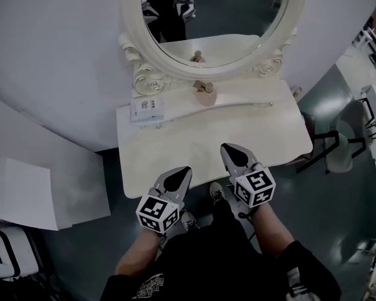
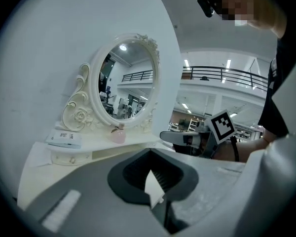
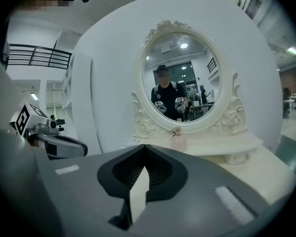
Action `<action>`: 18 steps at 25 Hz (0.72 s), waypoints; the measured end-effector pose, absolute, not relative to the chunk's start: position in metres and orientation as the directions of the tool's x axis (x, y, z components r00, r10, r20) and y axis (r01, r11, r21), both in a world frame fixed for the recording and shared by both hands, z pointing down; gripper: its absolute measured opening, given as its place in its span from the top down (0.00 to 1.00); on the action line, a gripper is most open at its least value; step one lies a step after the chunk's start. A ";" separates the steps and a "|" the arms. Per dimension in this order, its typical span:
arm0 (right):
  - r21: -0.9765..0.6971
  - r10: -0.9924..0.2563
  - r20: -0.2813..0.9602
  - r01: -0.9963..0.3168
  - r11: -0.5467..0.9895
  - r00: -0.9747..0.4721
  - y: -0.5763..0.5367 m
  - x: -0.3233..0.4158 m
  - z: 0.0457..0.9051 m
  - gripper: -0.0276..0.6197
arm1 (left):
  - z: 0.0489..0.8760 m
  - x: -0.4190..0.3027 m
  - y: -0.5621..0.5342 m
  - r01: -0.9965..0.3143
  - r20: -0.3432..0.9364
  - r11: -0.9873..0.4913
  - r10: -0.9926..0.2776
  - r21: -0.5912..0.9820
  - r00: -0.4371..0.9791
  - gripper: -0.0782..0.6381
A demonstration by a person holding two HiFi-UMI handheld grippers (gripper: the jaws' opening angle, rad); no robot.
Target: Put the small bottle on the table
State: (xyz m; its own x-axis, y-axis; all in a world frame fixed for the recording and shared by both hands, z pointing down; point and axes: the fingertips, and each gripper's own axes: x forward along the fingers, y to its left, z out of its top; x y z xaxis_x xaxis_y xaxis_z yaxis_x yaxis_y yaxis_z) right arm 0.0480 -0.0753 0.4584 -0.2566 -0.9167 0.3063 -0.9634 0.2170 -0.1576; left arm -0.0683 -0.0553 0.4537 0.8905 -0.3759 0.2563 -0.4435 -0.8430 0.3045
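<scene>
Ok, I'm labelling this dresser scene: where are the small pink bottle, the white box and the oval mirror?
small pink bottle (image 1: 205, 95), head view, its body.
white box (image 1: 147, 108), head view, its top face.
oval mirror (image 1: 132, 11), head view, its left frame.

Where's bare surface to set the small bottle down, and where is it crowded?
The lower tabletop is bare from the raised shelf to the near edge, where the left gripper and right gripper hover. The shelf is crowded: small bottle at its middle beneath the mirror, white box at its left end; only its right end is free.
</scene>
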 end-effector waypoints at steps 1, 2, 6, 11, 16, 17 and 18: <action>-0.157 -0.918 0.310 -0.966 0.206 -0.246 -0.066 0.044 0.460 0.91 | 0.455 -0.070 -0.048 -0.425 0.258 -0.853 -0.356 0.303 0.898 0.89; -0.158 -0.920 0.314 -0.968 0.194 -0.236 -0.057 0.041 0.462 0.91 | 0.457 -0.072 -0.040 -0.409 0.260 -0.861 -0.338 0.302 0.905 0.89; -0.165 -0.924 0.328 -0.975 0.149 -0.196 -0.025 0.034 0.469 0.91 | 0.464 -0.075 -0.019 -0.366 0.265 -0.874 -0.289 0.319 0.920 0.89; -0.172 -0.920 0.348 -0.977 0.123 -0.177 0.007 0.028 0.473 0.91 | 0.464 -0.072 0.005 -0.328 0.253 -0.879 -0.249 0.347 0.935 0.89; -0.168 -0.919 0.341 -0.975 0.147 -0.198 0.025 0.031 0.466 0.91 | 0.463 -0.061 0.019 -0.334 0.265 -0.881 -0.253 0.334 0.931 0.89; -0.169 -0.917 0.340 -0.973 0.156 -0.206 0.028 0.034 0.464 0.91 | 0.462 -0.058 0.022 -0.341 0.266 -0.880 -0.259 0.332 0.928 0.89; -0.169 -0.915 0.339 -0.971 0.167 -0.216 0.031 0.036 0.463 0.91 | 0.461 -0.055 0.025 -0.349 0.266 -0.877 -0.268 0.330 0.926 0.89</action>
